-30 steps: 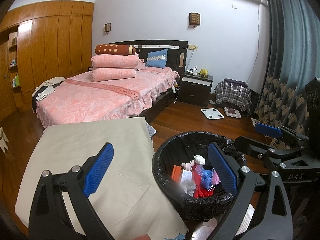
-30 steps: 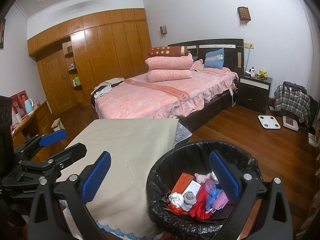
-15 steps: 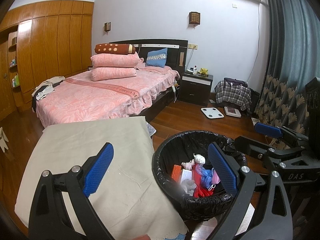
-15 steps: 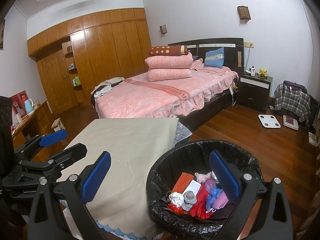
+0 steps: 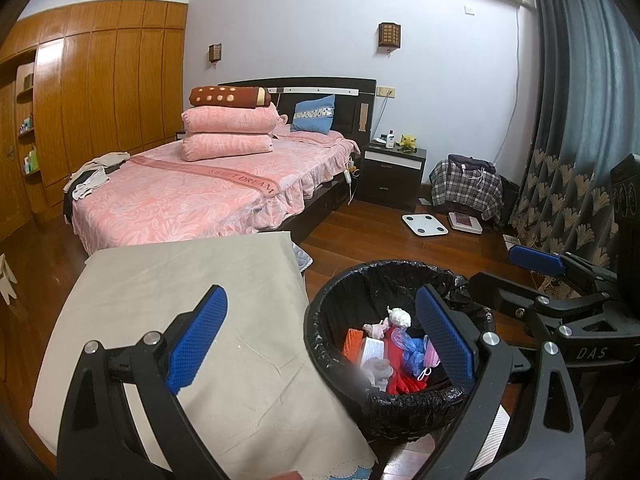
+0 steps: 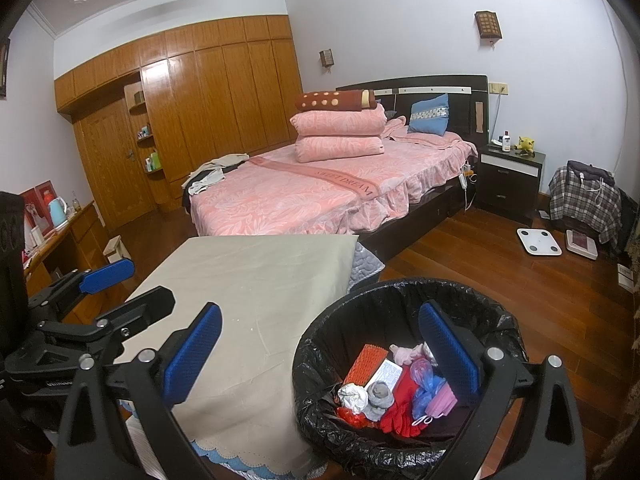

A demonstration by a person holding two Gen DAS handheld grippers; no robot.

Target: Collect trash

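A round bin with a black liner [image 5: 324, 344] [image 6: 316, 392] stands on the wood floor beside a table. Inside lie several pieces of trash [image 5: 394, 354] [image 6: 394, 386]: a red cloth, an orange pad, a white box, crumpled paper and blue and pink plastic. My left gripper [image 5: 320, 340] is open and empty, held above the table edge and the bin. My right gripper [image 6: 320, 354] is open and empty too, over the same spot. Each gripper shows at the side of the other's view, the right gripper [image 5: 536, 276] and the left gripper [image 6: 108, 284].
A table under a beige cloth [image 5: 180, 300] [image 6: 256, 280] is left of the bin. Behind it stands a pink bed [image 5: 200, 188] with stacked pillows. A dark nightstand [image 5: 394, 174], a white scale [image 5: 424, 225], a plaid-covered heap [image 5: 466, 188] and a curtain [image 5: 580, 120] line the right side.
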